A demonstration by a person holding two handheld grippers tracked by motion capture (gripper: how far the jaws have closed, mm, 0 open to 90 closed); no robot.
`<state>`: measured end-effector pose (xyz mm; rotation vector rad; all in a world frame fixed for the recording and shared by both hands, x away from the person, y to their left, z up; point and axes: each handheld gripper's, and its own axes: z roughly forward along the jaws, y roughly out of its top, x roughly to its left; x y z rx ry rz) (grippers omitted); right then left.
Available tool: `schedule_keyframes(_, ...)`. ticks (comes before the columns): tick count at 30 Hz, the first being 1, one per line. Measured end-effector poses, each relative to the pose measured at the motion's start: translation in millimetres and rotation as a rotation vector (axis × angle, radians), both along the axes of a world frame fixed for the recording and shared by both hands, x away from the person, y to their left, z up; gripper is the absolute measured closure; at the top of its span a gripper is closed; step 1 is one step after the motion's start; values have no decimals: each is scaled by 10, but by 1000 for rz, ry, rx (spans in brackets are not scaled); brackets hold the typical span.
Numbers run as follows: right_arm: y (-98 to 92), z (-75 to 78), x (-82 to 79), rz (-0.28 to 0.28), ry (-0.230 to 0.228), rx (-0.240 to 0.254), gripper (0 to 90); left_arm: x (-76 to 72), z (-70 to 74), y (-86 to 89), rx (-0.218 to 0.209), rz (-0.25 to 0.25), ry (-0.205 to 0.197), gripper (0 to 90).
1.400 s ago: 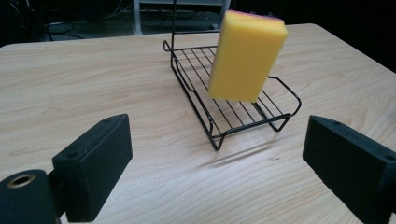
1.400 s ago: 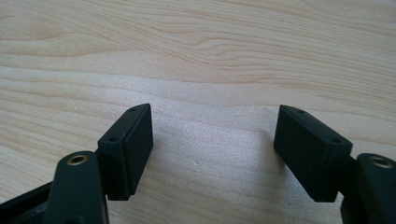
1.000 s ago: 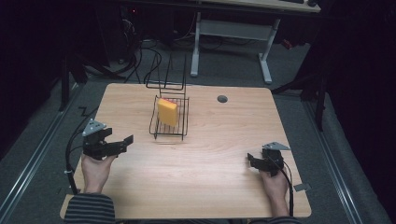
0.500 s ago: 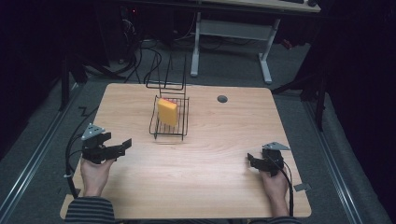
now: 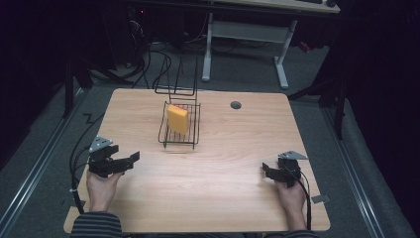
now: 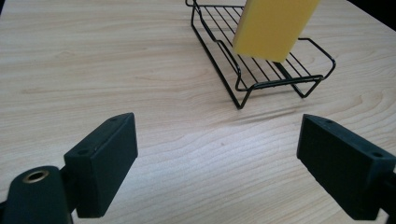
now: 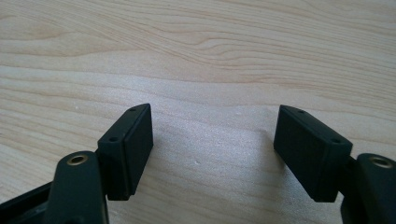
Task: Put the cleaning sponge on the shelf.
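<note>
A yellow block (image 5: 178, 118) stands leaning in a black wire rack (image 5: 179, 141) at the far middle of the wooden table (image 5: 223, 208). My left gripper (image 5: 131, 161) rests at the near left, pointing right toward the rack. Its jaws have just been closing, but they stand open with nothing between them. In the left gripper view the left gripper (image 6: 219, 140) frames bare wood, with the rack (image 6: 261, 81) and the block (image 6: 273, 25) ahead. My right gripper (image 5: 266, 172) lies at the near right, well away from the rack. The right gripper (image 7: 212, 140) is open over bare wood.
A round cable hole (image 5: 236, 105) sits in the tabletop right of the rack. A tall black wire frame (image 5: 176, 82) rises behind the rack at the far edge. Cables (image 5: 79, 148) trail off the table's left side; a white desk frame (image 5: 247, 34) stands beyond.
My left gripper has drawn back a little toward the near edge and its jaws have narrowed. The right hand has kept still.
</note>
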<state>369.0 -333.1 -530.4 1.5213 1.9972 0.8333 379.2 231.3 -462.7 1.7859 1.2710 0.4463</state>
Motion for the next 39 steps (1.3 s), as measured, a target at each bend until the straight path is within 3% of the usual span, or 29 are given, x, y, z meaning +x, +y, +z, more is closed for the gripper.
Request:
schedule_keyframes(19, -3, 0, 1, 4, -2, -3, 286, 24, -230, 21, 5, 15, 53, 141)
schedule_keyframes(39, -5, -1, 1, 5, -2, -5, 286, 66, -478, 0, 64, 41, 97, 143)
